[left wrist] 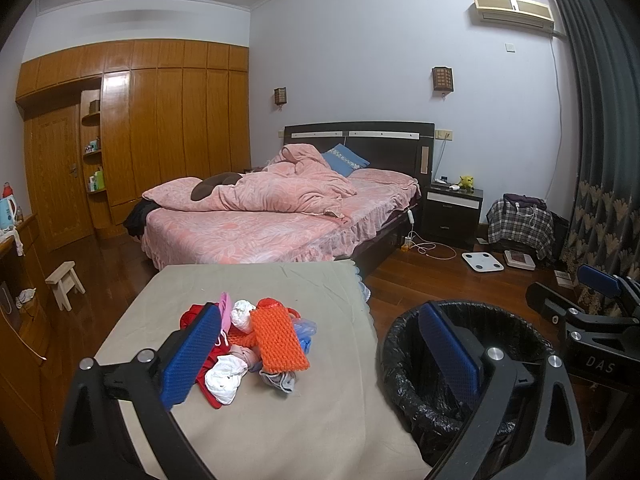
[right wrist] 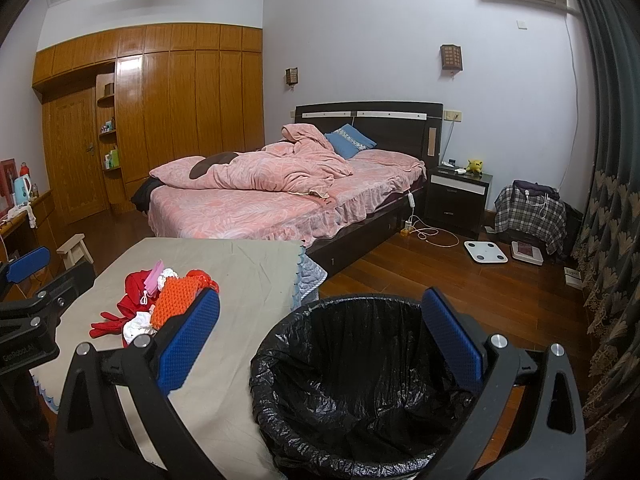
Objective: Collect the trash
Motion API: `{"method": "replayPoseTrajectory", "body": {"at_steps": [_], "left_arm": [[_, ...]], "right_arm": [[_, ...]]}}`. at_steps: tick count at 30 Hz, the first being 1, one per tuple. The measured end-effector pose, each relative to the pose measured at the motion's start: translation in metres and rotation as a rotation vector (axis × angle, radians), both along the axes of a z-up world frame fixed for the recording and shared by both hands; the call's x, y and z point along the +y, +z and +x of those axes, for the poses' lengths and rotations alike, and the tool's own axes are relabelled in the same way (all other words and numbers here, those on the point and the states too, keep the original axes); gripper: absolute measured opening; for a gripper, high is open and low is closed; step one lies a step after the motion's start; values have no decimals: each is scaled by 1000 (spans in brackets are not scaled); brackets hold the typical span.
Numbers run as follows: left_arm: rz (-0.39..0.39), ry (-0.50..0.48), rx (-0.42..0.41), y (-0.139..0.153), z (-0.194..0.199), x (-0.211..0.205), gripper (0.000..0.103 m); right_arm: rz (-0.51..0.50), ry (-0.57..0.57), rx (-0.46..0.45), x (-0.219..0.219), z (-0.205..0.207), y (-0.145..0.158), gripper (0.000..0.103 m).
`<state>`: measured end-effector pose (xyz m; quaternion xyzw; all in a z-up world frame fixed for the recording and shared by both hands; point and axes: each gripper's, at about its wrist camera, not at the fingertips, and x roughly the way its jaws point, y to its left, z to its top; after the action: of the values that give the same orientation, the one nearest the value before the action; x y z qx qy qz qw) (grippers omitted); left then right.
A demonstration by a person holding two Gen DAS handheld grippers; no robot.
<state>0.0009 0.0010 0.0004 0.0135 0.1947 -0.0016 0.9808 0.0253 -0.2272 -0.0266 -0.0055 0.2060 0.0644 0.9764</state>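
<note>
A pile of trash (left wrist: 248,344) lies on a table with a beige cloth (left wrist: 248,280): an orange foam net (left wrist: 278,340), white crumpled paper (left wrist: 226,378), red plastic and a pink piece. The pile also shows in the right wrist view (right wrist: 160,304). A bin lined with a black bag (right wrist: 352,380) stands on the floor to the table's right; it also shows in the left wrist view (left wrist: 404,344). My left gripper (left wrist: 320,354) is open and empty, above the table just short of the pile. My right gripper (right wrist: 320,340) is open and empty, above the bin.
A bed with pink bedding (left wrist: 264,216) stands behind the table. A dark nightstand (left wrist: 452,208), a white scale (left wrist: 482,261) and a cable lie on the wood floor at right. A small stool (left wrist: 64,280) and a wooden wardrobe (left wrist: 160,128) are at left.
</note>
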Motion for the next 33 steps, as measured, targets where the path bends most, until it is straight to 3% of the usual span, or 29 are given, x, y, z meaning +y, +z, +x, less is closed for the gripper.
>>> {"method": "replayPoseTrajectory", "body": {"at_steps": [33], "left_arm": [[-18,25,13,-7,4,16,97]], "right_arm": [[-1,23,22,21,14,-15,98]]}}
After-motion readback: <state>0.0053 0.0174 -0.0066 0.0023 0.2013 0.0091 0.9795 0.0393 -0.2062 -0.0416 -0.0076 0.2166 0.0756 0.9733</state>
